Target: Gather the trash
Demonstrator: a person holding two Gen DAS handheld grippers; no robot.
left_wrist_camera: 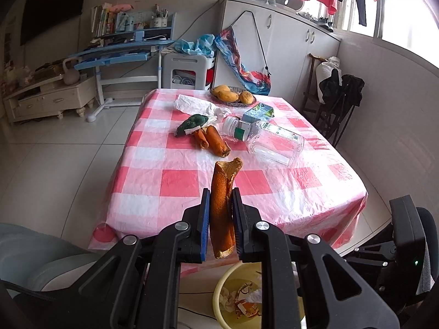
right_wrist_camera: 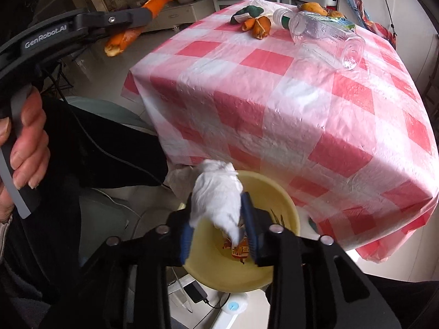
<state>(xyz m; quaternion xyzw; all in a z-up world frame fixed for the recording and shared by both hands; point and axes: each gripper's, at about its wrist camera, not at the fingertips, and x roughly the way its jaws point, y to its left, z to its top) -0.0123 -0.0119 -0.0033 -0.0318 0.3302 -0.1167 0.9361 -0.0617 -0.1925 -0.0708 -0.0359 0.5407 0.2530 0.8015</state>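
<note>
Left tongs: we find them closed narrowly on one long orange peel strip, held upright between the blue pads, off the near edge of the counter and above the floor. Right tongs: we find them closed on one crumpled white tissue, held directly over one yellow basin that sits on the floor at the counter's near end.

Basin contents, as far as we can tell: a few orange peel scraps and bits of white paper; we cannot give a firm count.

On the counter, under a red-and-white checked cloth, we count:
- two orange peel pieces, lying side by side near the middle;
- one dark green rind piece, touching their far-left end;
- one clear plastic bottle with a white cap, on its side, just right of the peels;
- one green-and-white carton, just beyond the bottle;
- one white plastic bag, crumpled, toward the far side;
- one shallow basket at the far edge, holding three yellow mangoes.

We also note one bare hand gripping the left tool's handle in the right wrist view.
</note>
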